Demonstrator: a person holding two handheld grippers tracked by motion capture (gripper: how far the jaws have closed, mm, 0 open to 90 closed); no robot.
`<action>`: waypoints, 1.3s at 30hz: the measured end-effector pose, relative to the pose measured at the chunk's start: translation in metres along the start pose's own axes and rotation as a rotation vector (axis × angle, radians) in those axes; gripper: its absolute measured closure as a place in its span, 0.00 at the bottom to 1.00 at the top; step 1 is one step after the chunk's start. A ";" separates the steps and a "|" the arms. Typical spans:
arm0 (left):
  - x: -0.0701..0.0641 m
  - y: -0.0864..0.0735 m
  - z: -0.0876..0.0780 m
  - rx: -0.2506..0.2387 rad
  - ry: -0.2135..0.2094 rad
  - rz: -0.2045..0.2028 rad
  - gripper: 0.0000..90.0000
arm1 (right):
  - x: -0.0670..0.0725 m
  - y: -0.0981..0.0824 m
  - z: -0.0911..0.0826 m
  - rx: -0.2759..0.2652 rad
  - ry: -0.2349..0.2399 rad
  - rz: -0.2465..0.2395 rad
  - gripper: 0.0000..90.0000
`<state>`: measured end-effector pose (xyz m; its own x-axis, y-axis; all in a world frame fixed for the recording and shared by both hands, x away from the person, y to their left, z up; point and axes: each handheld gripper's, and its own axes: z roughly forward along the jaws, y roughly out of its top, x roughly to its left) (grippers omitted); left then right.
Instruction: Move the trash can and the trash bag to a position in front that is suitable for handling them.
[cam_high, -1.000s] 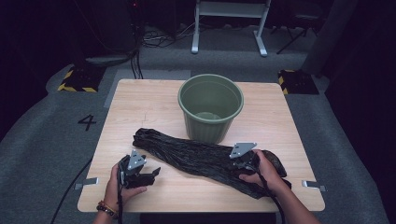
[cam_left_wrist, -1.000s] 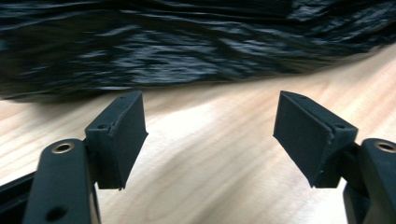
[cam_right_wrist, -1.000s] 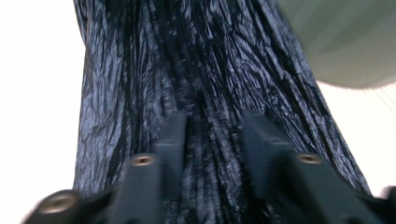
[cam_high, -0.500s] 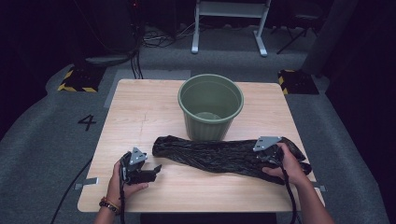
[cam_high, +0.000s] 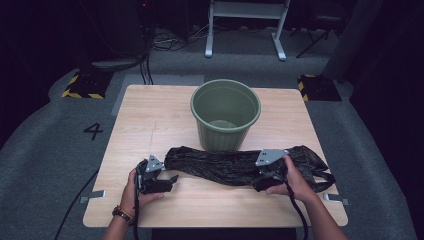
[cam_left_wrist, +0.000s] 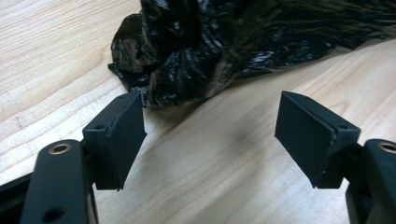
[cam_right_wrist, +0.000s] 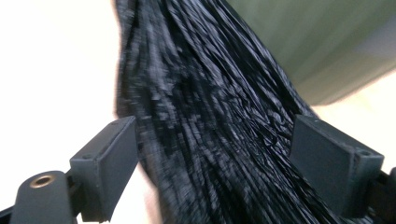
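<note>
Left fingers: the left gripper (cam_high: 162, 182) stands released with bare counter between the pads; its fingers (cam_left_wrist: 122, 135) sit just short of the bunched left end of the black bin bag (cam_left_wrist: 243, 42), not touching it.
Right fingers: the right gripper (cam_high: 263, 181) has just been opening; its fingers (cam_right_wrist: 327, 163) now stand wide, the bag's pleated plastic running between them with a gap to each pad.
Bag: it lies stretched crosswise on the counter (cam_high: 150, 115), just in front of the green bucket (cam_high: 225, 112).
Bag's right end: it reaches near the counter's right edge, a loop trailing past the hand.
Open room: bare wood left of the bucket and along the near edge between both hands.
</note>
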<state>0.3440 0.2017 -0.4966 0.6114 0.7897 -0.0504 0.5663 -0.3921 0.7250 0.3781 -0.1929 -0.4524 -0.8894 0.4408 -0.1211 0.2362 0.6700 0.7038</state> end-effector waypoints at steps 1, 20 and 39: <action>0.000 0.000 0.001 0.003 0.000 -0.005 0.27 | -0.006 -0.003 0.008 0.006 0.007 0.040 0.18; 0.002 0.011 0.014 0.022 -0.014 -0.005 0.27 | -0.033 -0.030 0.034 0.021 0.091 0.077 0.52; -0.003 -0.014 -0.013 0.036 -0.093 0.033 0.27 | -0.042 -0.052 0.016 -0.023 0.115 0.081 0.96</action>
<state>0.3272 0.2113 -0.4977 0.6775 0.7298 -0.0915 0.5635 -0.4351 0.7022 0.4101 -0.2366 -0.4953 -0.9071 0.4206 0.0164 0.3009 0.6208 0.7239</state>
